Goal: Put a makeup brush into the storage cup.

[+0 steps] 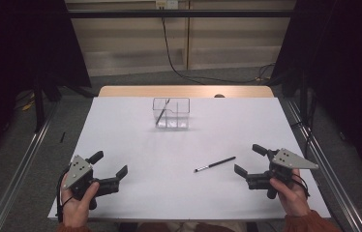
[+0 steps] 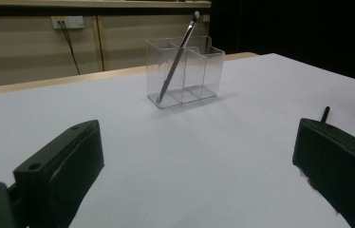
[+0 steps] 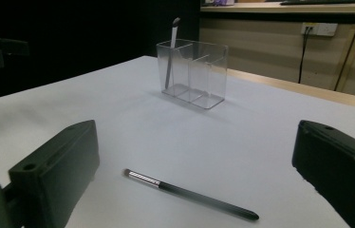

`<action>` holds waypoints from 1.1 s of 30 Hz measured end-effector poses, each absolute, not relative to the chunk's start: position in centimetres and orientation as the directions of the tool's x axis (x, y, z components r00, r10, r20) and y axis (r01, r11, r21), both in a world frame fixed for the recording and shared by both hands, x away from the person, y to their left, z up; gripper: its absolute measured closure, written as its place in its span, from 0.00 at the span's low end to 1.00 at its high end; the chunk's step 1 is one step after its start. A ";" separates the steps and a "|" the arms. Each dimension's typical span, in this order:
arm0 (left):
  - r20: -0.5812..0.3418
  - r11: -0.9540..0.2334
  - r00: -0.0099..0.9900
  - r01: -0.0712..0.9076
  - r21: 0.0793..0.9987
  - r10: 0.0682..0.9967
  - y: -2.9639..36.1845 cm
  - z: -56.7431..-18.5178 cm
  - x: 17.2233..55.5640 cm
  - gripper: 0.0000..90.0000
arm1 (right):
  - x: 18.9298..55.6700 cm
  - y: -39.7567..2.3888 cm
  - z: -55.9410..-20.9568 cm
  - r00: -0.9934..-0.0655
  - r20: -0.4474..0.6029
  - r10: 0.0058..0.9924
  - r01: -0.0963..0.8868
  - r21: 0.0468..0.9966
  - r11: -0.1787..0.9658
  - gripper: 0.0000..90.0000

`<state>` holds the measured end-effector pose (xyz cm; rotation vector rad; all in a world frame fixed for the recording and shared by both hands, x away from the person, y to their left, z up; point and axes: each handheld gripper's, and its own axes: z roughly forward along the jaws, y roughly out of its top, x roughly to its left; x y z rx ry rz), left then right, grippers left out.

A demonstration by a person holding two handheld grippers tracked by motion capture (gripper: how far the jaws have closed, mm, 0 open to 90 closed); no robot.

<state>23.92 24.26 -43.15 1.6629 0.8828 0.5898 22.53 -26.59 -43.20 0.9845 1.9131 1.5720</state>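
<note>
A clear plastic organiser (image 1: 171,113) with compartments stands at the far middle of the white table; it also appears as the organiser (image 2: 185,70) and the organiser (image 3: 193,73). A thin brush (image 1: 161,112) leans in its left compartment, brush (image 2: 177,54), brush (image 3: 171,47). A second black brush (image 1: 215,164) lies flat right of centre, brush (image 3: 190,194). My left gripper (image 1: 109,165) is open at the near left. My right gripper (image 1: 248,160) is open at the near right, just right of the lying brush, apart from it.
The white table (image 1: 135,145) has a wooden strip (image 1: 184,91) along its far edge. Metal rails (image 1: 19,169) run along both sides. A black cable (image 1: 179,67) hangs down the back wall. Dark curtains flank the space.
</note>
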 end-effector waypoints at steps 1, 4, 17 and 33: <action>-0.061 -0.114 0.597 0.251 0.961 0.800 24.3 -43.2 23.9 0.03 | 22.8 -26.5 -43.0 -0.637 0.086 0.766 0.233 0.969 0.085 0.03; -0.067 -0.109 0.595 0.255 0.961 0.801 24.3 -43.2 23.7 0.03 | 23.5 -26.3 -42.6 -0.647 0.095 0.756 0.249 0.964 0.092 0.03; -0.063 -0.122 0.596 0.265 0.956 0.801 24.8 -43.5 23.4 0.03 | 27.4 -25.1 -40.6 -0.690 0.073 0.720 0.308 0.930 0.201 0.07; -0.073 -0.117 0.588 0.279 0.953 0.806 25.0 -43.7 23.6 0.03 | 30.9 -24.7 -40.7 -0.748 0.097 0.657 0.446 0.806 0.389 0.07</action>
